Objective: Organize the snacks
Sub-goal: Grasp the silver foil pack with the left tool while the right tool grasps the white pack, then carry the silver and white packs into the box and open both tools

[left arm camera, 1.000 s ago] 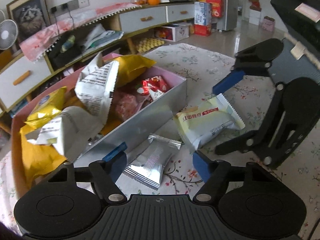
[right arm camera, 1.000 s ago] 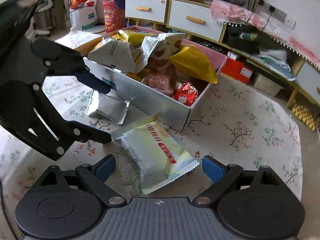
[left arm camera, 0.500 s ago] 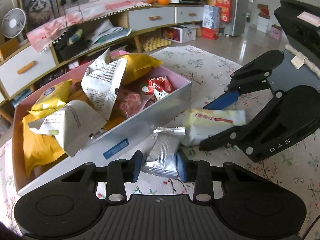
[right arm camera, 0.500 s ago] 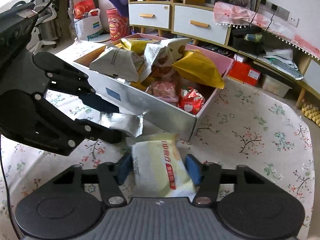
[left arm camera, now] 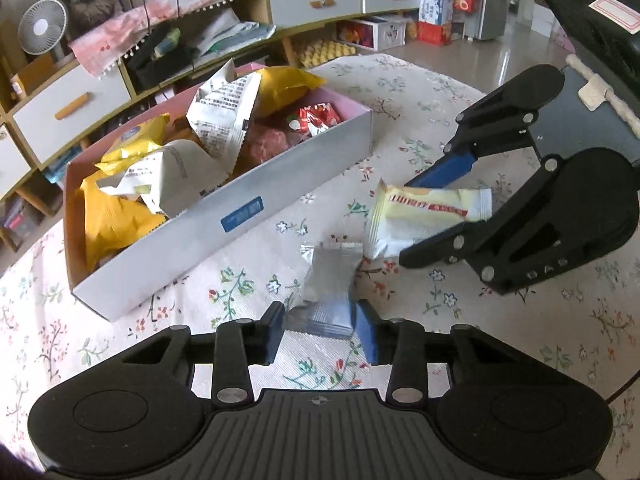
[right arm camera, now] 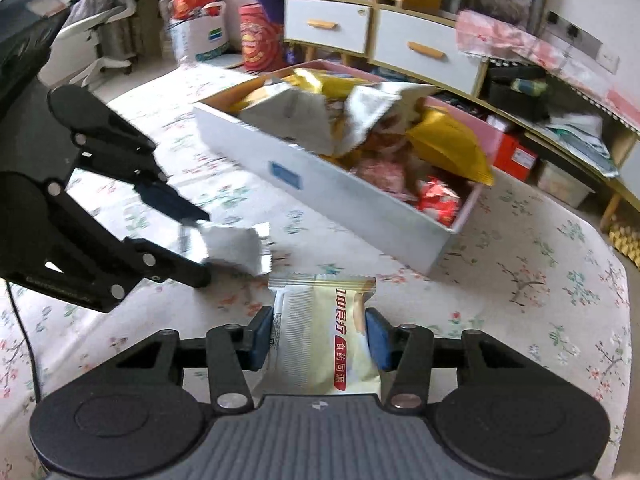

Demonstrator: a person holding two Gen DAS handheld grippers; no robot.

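Both claws, wide apart a second ago, are now gripping: left claw (left arm camera: 319, 330) easing slightly on the silver packet (left arm camera: 326, 280), right claw (right arm camera: 319, 338) tightening on the yellow packet (right arm camera: 332, 340), ready for the box (left arm camera: 224, 220) at ten o'clock.

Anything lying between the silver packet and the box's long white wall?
No: only bare floral cloth between the silver packet and the box, clearest in the left wrist view.

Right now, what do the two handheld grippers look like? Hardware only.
Both match: matte black bodies with a ribbed grey-black front plate, two round black discs at the sides, black linkage arms with silver pivot screws, and blue pads on the fingers. The right gripper bears a red-bordered white label and raised lettering on its linkage in the left view. A thin black cable trails from the left gripper. No sleeves visible.
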